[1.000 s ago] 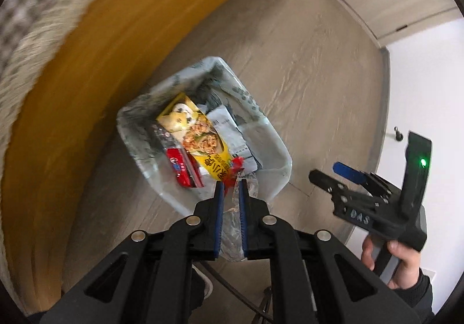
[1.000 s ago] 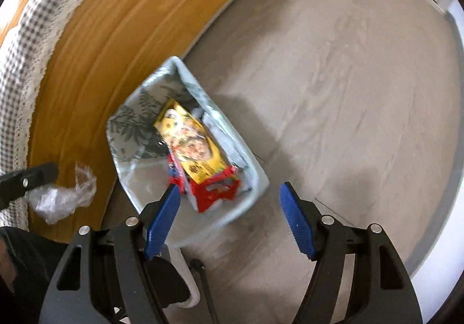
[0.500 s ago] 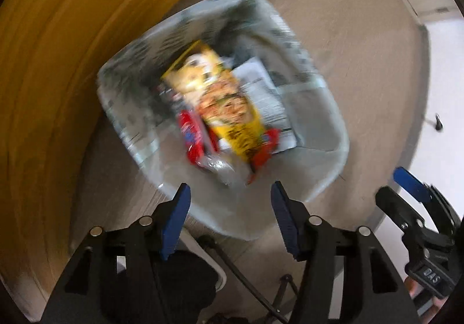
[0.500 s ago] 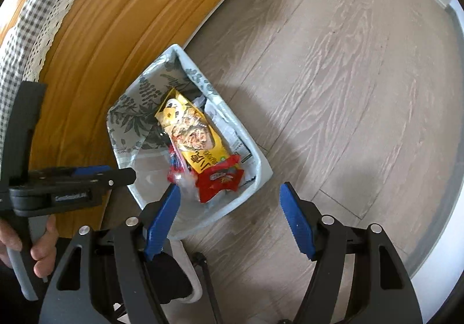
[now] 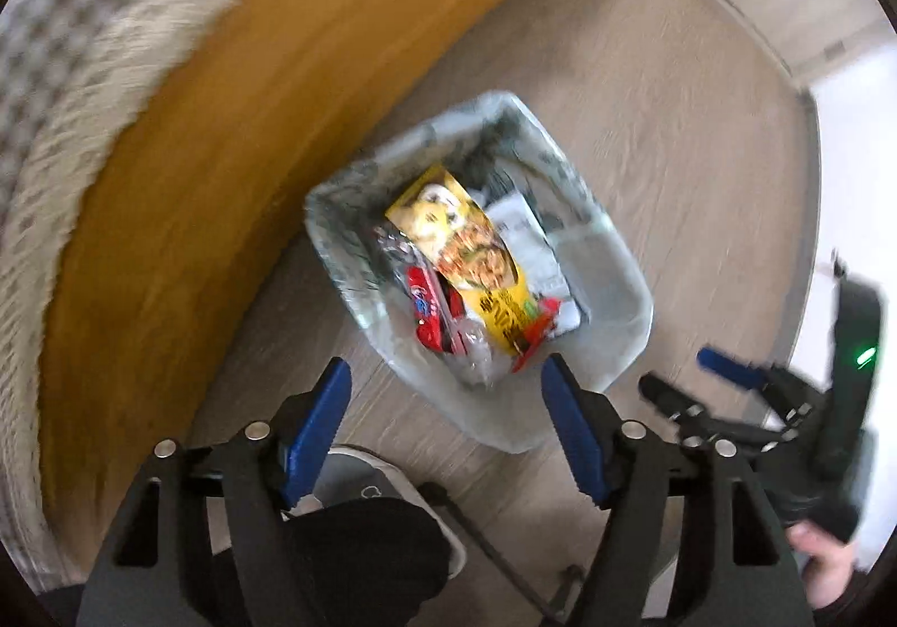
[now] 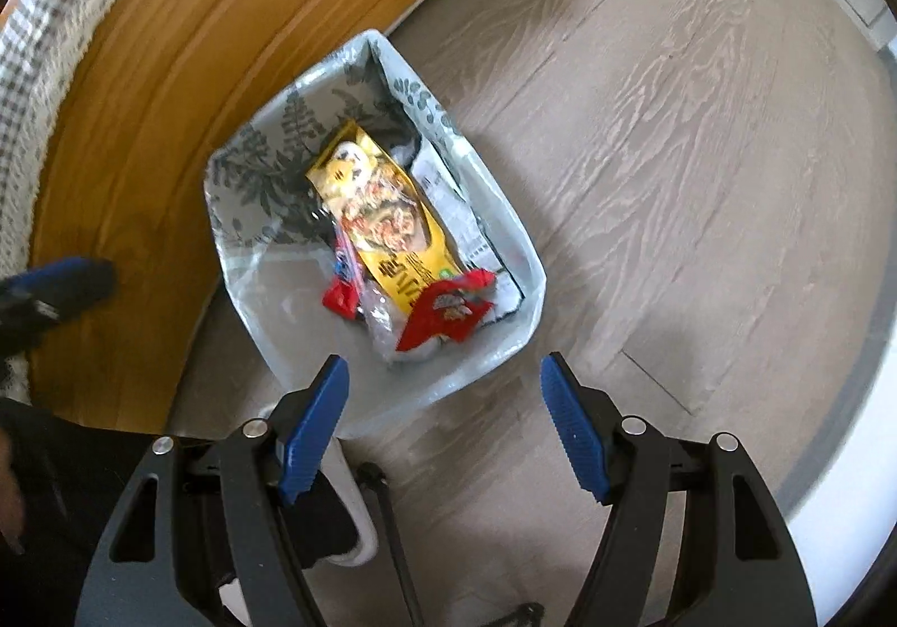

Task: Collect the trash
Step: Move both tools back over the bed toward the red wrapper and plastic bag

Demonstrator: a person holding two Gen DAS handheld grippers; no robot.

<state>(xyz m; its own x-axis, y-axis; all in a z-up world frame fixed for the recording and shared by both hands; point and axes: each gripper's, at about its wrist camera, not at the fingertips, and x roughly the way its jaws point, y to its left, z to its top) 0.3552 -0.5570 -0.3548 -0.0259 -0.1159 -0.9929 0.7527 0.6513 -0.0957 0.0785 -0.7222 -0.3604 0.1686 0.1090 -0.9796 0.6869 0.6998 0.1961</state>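
Looking down along both pairs of fingers, the lined trash bin [image 5: 608, 285] sits on the wood-grain floor [image 6: 673, 178], directly ahead of and below each tool. Left gripper [image 5: 445, 405]: jaws spread wide, nothing between them. Right gripper [image 6: 445, 402]: likewise wide apart and empty.

Relation that matters: in the left wrist view the bin's near corner falls between the two blue pads, so the left tool is the one centred over the opening. In the right wrist view the bin lies ahead and toward the left pad, so the right tool is offset to the bin's right. The right gripper also shows at the far right of the left view, well apart from the bin. Judgement: left is nearer.

Bin contents: yellow snack packet [image 6: 387, 217] on top, long axis running away from the grippers and angling ahead-left, its lower end nearest the fingers. Red wrapper [image 6: 445, 316] lies at that near end; a crumpled clear plastic piece [image 5: 474, 346] sits just beside it, closest to the left tool. The bin's own long axis runs the same diagonal, alongside the wooden bed frame [image 5: 224, 150] on the left.

Judgement: no trash is visible outside the bin in these views, so the next item must be found elsewhere.
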